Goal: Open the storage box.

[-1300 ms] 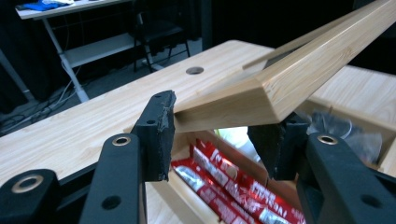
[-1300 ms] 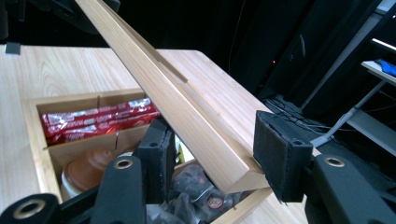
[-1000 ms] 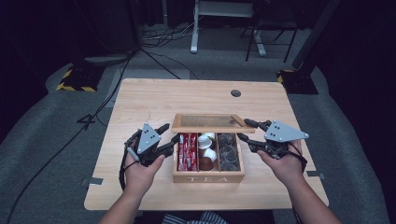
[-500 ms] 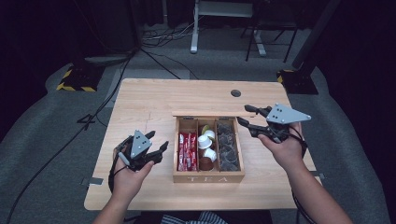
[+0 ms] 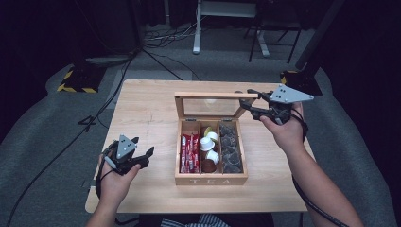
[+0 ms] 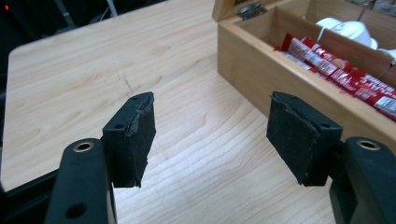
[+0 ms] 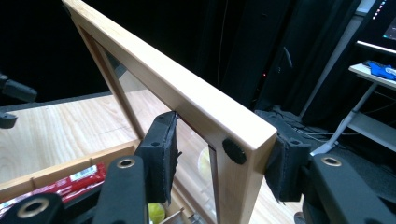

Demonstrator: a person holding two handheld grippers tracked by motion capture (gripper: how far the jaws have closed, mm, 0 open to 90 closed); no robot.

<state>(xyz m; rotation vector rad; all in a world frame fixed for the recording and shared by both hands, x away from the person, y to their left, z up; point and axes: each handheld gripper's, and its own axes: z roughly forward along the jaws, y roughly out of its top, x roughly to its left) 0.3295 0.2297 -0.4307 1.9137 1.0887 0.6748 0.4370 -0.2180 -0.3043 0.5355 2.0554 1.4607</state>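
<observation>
A wooden tea box [image 5: 210,180] sits mid-table, holding red sachets [image 5: 190,152], white pods [image 5: 208,144] and dark pods [image 5: 230,146]. Its glass-paned lid [image 5: 213,96] stands raised at the back. My right gripper [image 5: 247,100] is shut on the lid's right corner; in the right gripper view the lid frame [image 7: 187,93] runs between the pads, with my right gripper [image 7: 222,156] clamping its end. My left gripper [image 5: 143,147] hovers open and empty over the table left of the box. In the left gripper view my left gripper [image 6: 210,135] faces the box wall [image 6: 261,65] and the sachets [image 6: 336,65].
The table's bare wood [image 5: 142,113] stretches left of and behind the box. A small dark disc [image 5: 238,93] lies near the far edge. Cables [image 5: 118,85] and a striped floor block [image 5: 75,82] lie beyond the table's left. A desk frame [image 5: 227,28] stands behind.
My right gripper has swung the lid from flat up to standing. My left gripper has pulled away from the box toward the table's near-left corner.
</observation>
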